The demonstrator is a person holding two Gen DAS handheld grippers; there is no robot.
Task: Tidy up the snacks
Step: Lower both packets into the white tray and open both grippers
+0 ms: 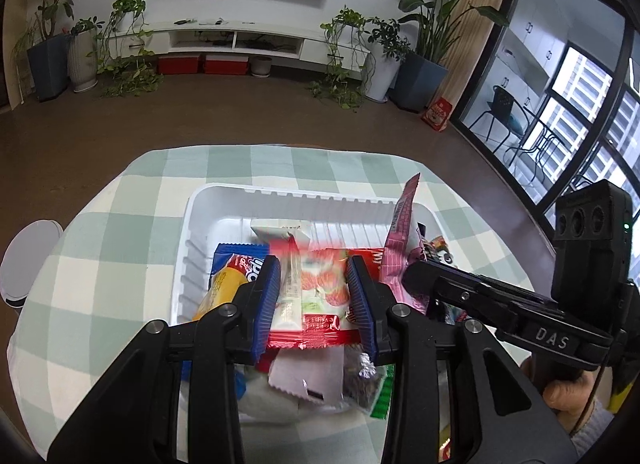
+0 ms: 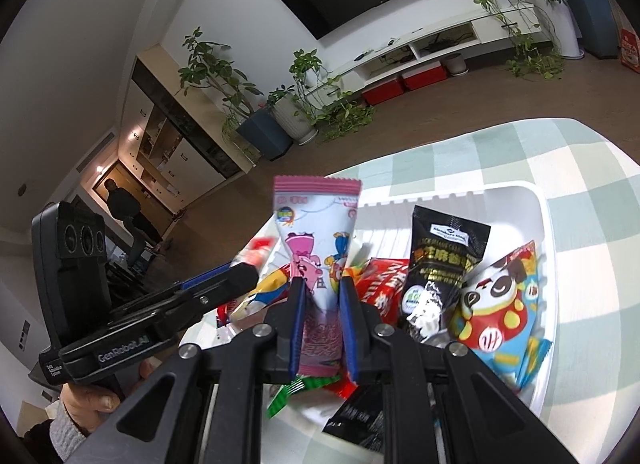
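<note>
A white plastic tray (image 1: 192, 224) on a green-checked tablecloth holds several snack packets. My left gripper (image 1: 314, 284) is shut on a red and white strawberry packet (image 1: 320, 284), held over the tray. My right gripper (image 2: 322, 304) is shut on a pink cartoon packet (image 2: 316, 240), held upright over the tray (image 2: 548, 224); the pink packet shows at the right in the left wrist view (image 1: 400, 240). A black packet (image 2: 440, 264) and a panda packet (image 2: 500, 304) stand in the tray's right part. A blue and yellow packet (image 1: 232, 276) lies at the tray's left.
The tablecloth (image 1: 120, 224) covers a rounded table with its edge near the tray's far side. A white round stool (image 1: 28, 260) stands left of the table. Potted plants and a TV cabinet (image 1: 240, 40) line the far wall.
</note>
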